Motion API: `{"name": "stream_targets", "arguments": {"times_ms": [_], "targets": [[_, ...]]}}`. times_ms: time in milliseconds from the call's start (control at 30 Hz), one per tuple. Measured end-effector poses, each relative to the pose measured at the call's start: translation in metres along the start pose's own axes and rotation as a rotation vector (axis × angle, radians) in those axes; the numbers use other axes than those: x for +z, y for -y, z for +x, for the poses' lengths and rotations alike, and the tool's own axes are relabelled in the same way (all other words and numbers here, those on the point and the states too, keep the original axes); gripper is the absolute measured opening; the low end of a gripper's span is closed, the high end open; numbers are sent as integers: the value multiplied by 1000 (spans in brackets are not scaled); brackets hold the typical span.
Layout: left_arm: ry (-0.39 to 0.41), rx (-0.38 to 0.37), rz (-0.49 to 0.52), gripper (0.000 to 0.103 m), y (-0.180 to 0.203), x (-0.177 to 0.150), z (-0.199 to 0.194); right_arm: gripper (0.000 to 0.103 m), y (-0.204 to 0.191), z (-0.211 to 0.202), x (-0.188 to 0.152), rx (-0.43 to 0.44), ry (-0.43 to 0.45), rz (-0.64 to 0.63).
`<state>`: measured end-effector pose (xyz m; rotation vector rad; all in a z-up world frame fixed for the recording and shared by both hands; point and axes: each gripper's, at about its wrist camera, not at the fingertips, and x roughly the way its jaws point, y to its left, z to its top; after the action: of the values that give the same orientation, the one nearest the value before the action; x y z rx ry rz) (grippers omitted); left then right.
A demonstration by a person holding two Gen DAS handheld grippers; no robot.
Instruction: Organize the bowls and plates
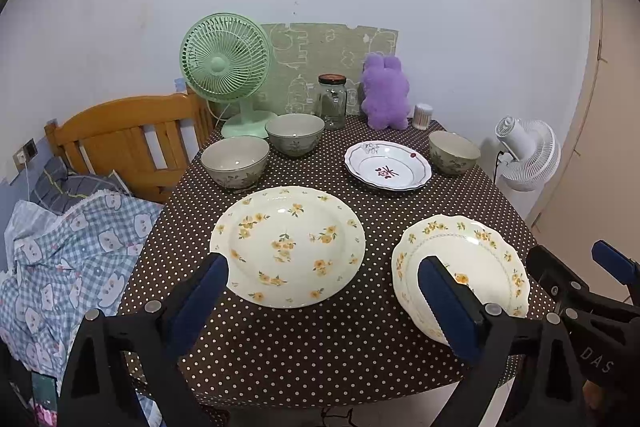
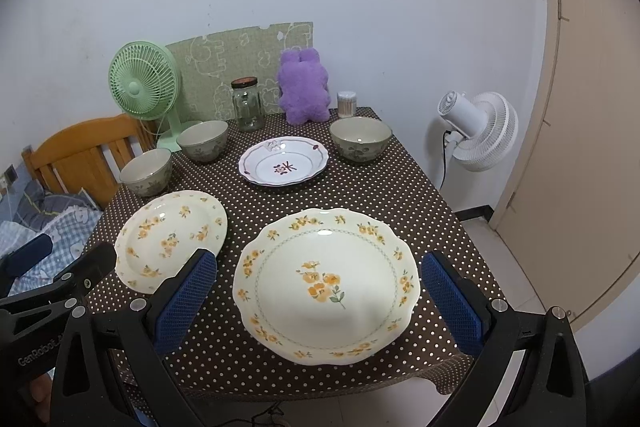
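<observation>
Both grippers hover released, holding nothing: the left gripper faces the round plate, the right gripper the scalloped plate, probably ready for stacking on the surface.

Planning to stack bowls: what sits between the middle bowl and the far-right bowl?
The white plate with purple trim lies between the middle bowl and the far-right bowl, touching neither; the right wrist view shows it best.

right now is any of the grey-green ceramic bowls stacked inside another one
No, the three grey-green ceramic bowls each stand apart on the brown polka-dot tablecloth, none nested.
</observation>
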<state>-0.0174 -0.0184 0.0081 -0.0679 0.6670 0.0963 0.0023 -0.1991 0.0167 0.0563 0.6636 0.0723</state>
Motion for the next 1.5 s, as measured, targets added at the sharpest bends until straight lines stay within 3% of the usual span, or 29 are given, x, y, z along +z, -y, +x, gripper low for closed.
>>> {"name": "stream_targets", "arguments": {"times_ms": [533,900,1500], "targets": [[-7,-9,11,93,-3,2,6,100,-5,4,1,9,-8,0],[2,-40,48,90,-5,11,19,99,-11,10,9,-40,-11,25],[-102,-78,83,84,33,15,71,92,17,60,16,-92,-100,78]]}}
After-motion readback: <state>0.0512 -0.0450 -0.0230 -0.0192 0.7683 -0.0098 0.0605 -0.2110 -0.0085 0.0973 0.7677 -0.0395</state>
